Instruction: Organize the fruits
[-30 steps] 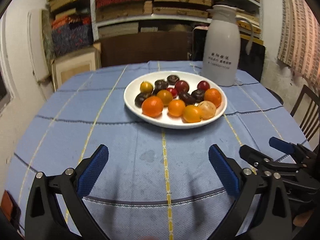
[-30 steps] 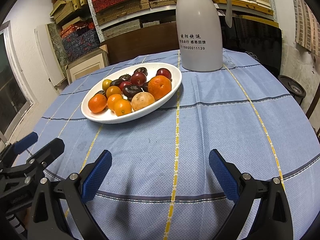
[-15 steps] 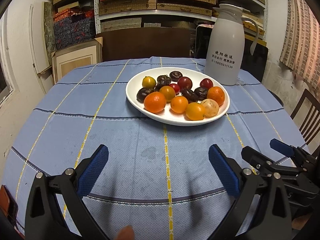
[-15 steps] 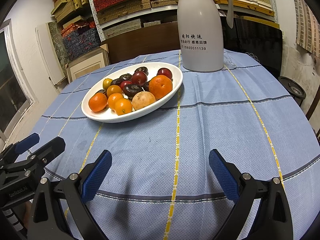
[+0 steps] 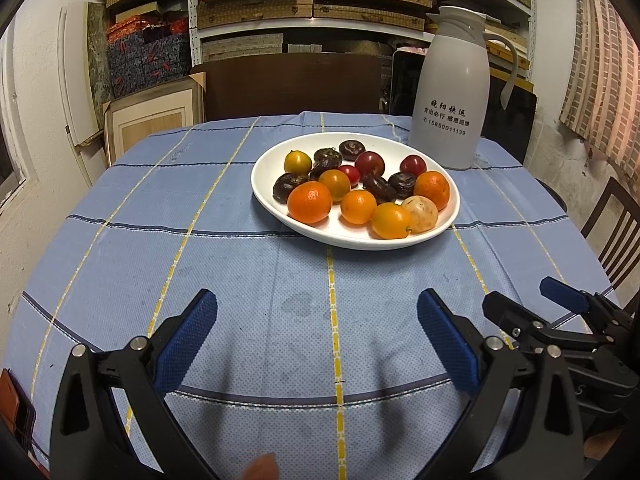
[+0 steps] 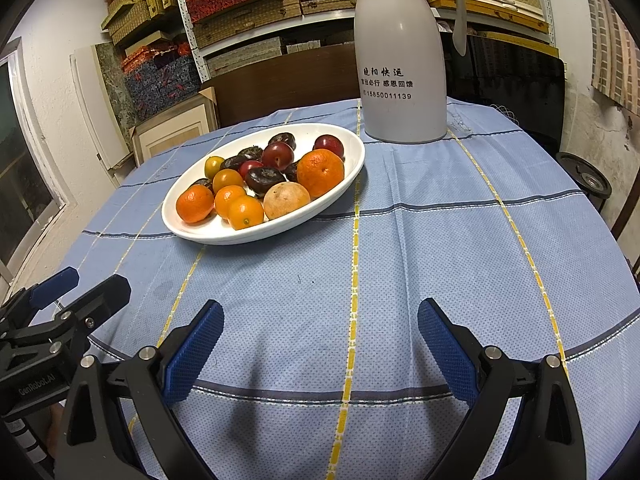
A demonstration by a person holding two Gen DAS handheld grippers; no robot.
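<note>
Ahead of the left tool point(image 5: 316, 332), whose blue pads stand spread wide with nothing between them, lies a broad stretch of bare blue tablecloth point(image 5: 240, 264) before the near rim of the white plate point(image 5: 276, 160). That plate carries the fruits point(image 5: 352, 192): oranges at the near side, dark plums and red ones behind, a pale round fruit point(image 5: 420, 214) at the near right, close to the rim. Just right of this tool, the right tool shows at the frame's edge, low over the bench and well apart from the plate

Likewise the right tool point(image 6: 320, 336) stands spread and holds nothing; the plate point(image 6: 200, 236) sits ahead and to its left, with open cloth between. Straight ahead of it, past a long clear run of cloth point(image 6: 440, 240), the grey thermos jug point(image 6: 402, 52) stands upright near the far edge of the bench, just beside the plate's far right rim but not plainly touching it. A large orange point(image 6: 320, 172) rests against that side of the plate. The left tool appears at this view's left edge, near the bench's near-left border

Right of both tools the cloth curves down over the round bench edge, where a wooden chair point(image 5: 612, 232) stands close
</note>
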